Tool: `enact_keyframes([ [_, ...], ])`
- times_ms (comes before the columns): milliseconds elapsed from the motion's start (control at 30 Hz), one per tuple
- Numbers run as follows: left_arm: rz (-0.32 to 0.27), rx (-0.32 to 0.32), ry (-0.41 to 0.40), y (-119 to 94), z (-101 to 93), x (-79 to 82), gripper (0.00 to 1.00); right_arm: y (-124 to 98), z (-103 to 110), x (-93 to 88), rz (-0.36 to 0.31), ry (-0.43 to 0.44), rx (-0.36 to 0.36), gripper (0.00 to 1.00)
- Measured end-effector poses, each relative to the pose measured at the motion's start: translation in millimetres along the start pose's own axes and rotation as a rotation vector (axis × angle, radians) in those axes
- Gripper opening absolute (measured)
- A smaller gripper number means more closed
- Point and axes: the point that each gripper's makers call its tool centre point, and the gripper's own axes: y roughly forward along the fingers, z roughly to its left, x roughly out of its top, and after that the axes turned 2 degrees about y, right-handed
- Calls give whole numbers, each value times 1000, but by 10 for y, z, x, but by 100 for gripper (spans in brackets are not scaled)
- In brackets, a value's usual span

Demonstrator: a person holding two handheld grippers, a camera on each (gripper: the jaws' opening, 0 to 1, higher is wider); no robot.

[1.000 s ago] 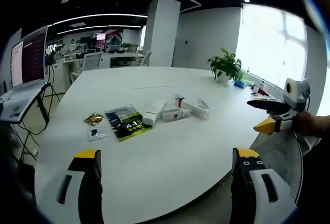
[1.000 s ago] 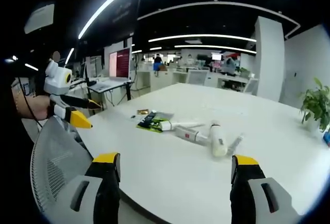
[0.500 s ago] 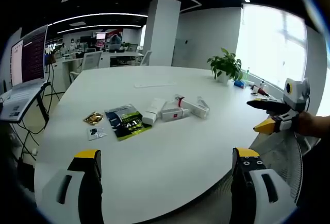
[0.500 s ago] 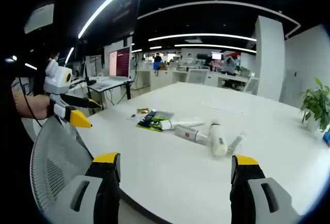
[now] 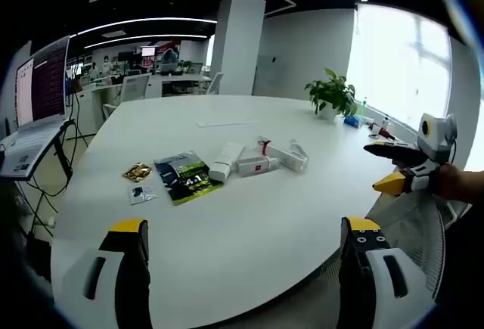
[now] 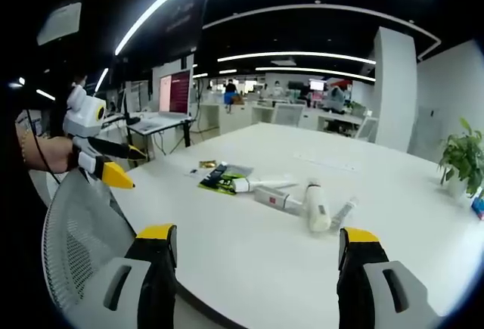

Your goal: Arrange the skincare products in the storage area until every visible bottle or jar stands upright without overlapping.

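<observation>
Both hand-held grippers hang wide apart, gripping nothing — left hand-held gripper (image 5: 242, 249), right hand-held gripper (image 6: 257, 257). White skincare tubes (image 5: 257, 161) lie flat mid-surface (image 5: 249, 223), just beside a green sachet (image 5: 187, 178) — potted plant (image 5: 331, 96) beyond them.

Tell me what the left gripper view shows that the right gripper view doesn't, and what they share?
Left gripper view: a bright window, and the right hand-held gripper coming in at its right edge, held over a mesh chair.

Right gripper view: the left hand-held gripper at its left edge, held in a hand.

Both: the white table with tubes lying flat beside a green packet, a potted plant, a laptop and the open office behind.
</observation>
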Motion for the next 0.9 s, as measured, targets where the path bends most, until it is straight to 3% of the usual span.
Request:
enact_keyframes([
  [367,45,11,-28,11,59,-53,98,-2,8,-9,0,-13,-2,90],
  [600,61,17,23,45,44,-93,98,6,5,-10,14,-27,-7,90],
  [900,57,29,18,39,69,-80,97,27,43,-12,32,-40,4,89],
])
